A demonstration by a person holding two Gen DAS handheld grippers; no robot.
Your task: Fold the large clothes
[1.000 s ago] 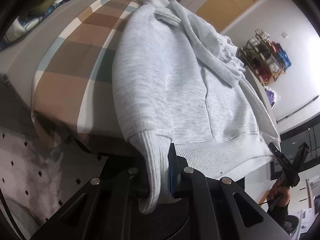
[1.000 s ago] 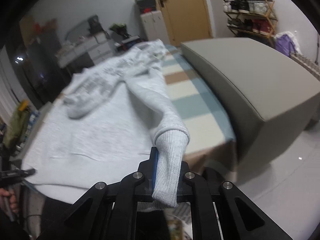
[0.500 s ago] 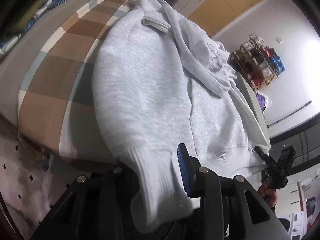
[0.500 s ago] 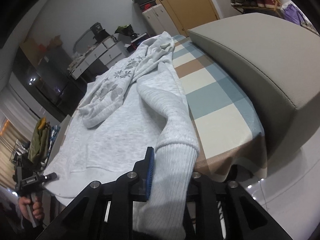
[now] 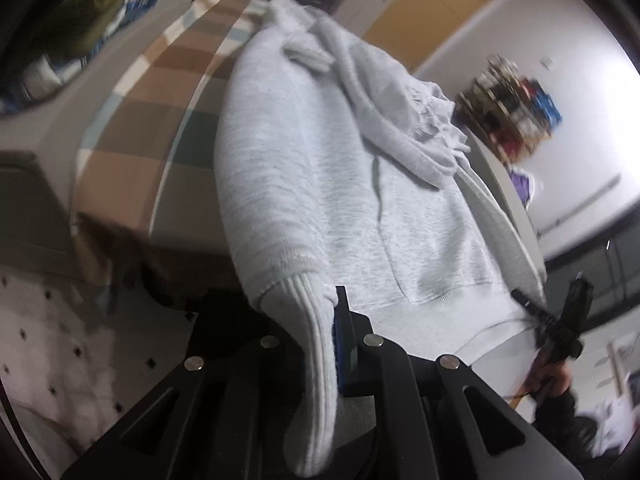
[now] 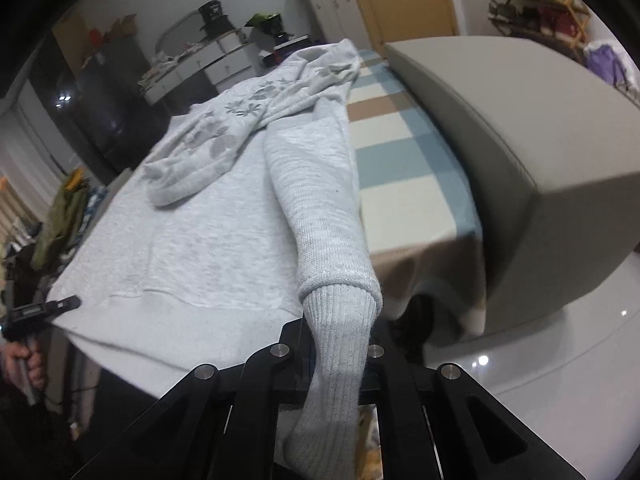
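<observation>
Grey knit hoodie (image 5: 320, 184), spread flat on checked bedspread (image 6: 404, 168).
Left tongs (image 5: 320, 344) closing on the ribbed left cuff (image 5: 308, 340), cloth between the jaws; right tongs (image 6: 340, 356) clamped shut on the right cuff (image 6: 340, 336). Both sleeves run from the body to the near bed edge (hood (image 6: 224, 140) lies bunched across the chest). Grey padded block (image 6: 520, 128) beside the bedspread.

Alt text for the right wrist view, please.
The right gripper is shut on the ribbed cuff of a grey sweatshirt spread on a checked bed cover. Far left, a hand holds the left gripper at the hem.
</observation>
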